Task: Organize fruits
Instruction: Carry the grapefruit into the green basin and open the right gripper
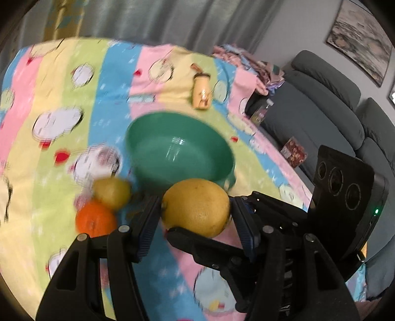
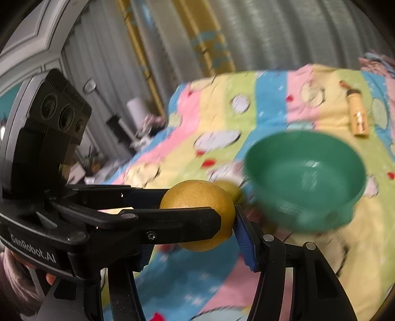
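Grapefruit (image 1: pixel 196 207) pinched by both tools above a striped, cartoon-print cloth (image 1: pixel 61 98).

Left tool (image 1: pixel 195 219) grips the large yellow fruit between its blue-padded fingers (image 1: pixel 148 222); the right tool (image 2: pixel 195 222) clamps the same fruit crosswise, so all four fingers bear on it. Green bowl (image 1: pixel 180 150) sits just behind the fruit, nothing visible inside. Smaller yellow fruit (image 1: pixel 112 195) and orange (image 1: pixel 96 219) lie touching each other to the left, on the cloth. Small yellow bottle (image 1: pixel 202 92) stands beyond the bowl. Grey sofa (image 1: pixel 321 103) at right.

Probably a home living room: grey sofa (image 1: pixel 328 98), curtains (image 1: pixel 148 22).
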A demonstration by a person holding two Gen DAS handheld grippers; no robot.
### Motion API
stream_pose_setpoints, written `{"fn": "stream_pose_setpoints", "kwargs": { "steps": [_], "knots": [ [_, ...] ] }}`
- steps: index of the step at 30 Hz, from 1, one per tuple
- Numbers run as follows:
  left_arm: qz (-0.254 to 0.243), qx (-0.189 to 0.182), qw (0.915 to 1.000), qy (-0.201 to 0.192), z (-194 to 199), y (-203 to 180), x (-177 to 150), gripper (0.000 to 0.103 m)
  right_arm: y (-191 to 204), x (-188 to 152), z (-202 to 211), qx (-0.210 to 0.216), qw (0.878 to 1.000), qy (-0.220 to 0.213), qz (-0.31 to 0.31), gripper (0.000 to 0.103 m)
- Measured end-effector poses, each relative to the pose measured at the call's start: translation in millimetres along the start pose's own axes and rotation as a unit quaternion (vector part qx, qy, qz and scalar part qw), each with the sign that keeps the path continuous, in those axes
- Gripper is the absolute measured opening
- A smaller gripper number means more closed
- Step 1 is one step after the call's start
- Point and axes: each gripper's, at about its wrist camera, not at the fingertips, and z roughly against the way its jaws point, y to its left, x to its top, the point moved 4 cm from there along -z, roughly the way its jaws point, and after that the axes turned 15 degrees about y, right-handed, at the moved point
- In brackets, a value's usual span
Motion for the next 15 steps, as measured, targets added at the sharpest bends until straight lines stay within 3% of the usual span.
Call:
{"fn": "stream_pose_setpoints", "kwargs": {
  "steps": [7, 15],
  "knots": [
    [-0.005, -0.009, 0.9996, 0.027, -37, 4, 55, 0.059, -53, 28, -3, 0.003, 0.999, -0.008, -0.040, 0.060],
    [0.025, -0.020, 0.9966, 0.076, -77, 14, 71, 0.060, -88, 29, -30, -0.016, 0.996, 0.031, -0.077, 0.060]
  ]
}}
